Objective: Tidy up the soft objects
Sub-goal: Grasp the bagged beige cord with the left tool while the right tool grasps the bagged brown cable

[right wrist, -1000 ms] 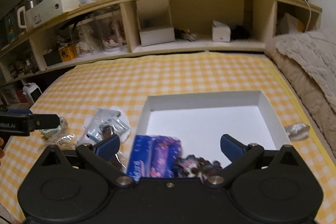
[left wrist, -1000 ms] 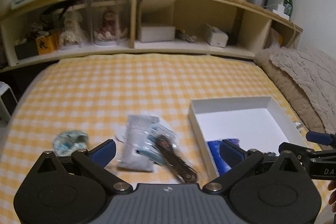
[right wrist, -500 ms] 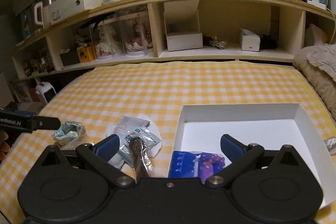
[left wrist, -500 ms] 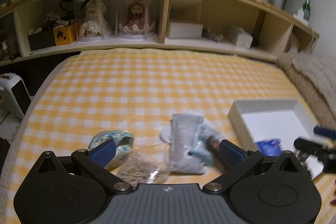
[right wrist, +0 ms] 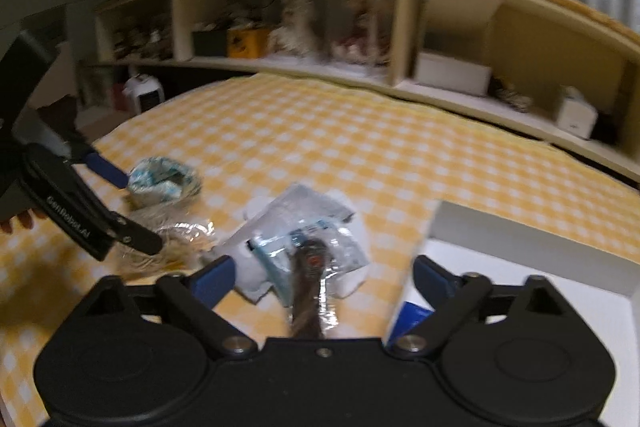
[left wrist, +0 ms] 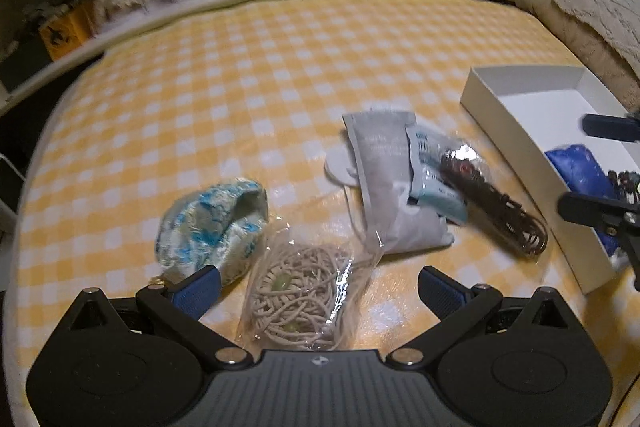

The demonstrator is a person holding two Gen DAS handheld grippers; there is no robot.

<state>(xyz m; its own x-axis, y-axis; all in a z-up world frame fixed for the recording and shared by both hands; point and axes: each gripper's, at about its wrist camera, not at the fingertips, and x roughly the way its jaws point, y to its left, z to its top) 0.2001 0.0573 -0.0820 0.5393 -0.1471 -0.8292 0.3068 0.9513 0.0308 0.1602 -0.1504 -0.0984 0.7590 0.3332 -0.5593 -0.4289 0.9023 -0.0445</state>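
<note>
The left tongs (left wrist: 318, 285) were wide open and held nothing. They hung low over a clear bag of beige string (left wrist: 304, 301), which lay between the two blue tips on the yellow checked bed cover (left wrist: 248, 75). The left blue tip sat just beside a blue and white flowery pouch (left wrist: 212, 223), which touched the string bag.

A little farther off lay a grey packet (left wrist: 384, 183). A light blue packet (left wrist: 434, 179) lay partly on top of it. A clear bag with a dark brown bundle (left wrist: 494, 205) lay against them, nearer the box.

The white box (left wrist: 516, 143) sat open on the bed cover to the right. A blue packet (left wrist: 580, 171) lay inside it, near its front end.

The right tongs (right wrist: 324, 281) were wide open too, with nothing in them. They hung over the dark brown bundle, which lay between their tips, with the grey packet and the light blue one under it. The corner of the white box was just under the right tip. From this side the left tongs showed at the left edge, above the string bag and next to the flowery pouch.

A wooden shelf (right wrist: 404, 27) with dolls and small boxes ran along the far side of the bed. A fluffy beige blanket (left wrist: 588, 15) lay at the right. Both views were blurry.
</note>
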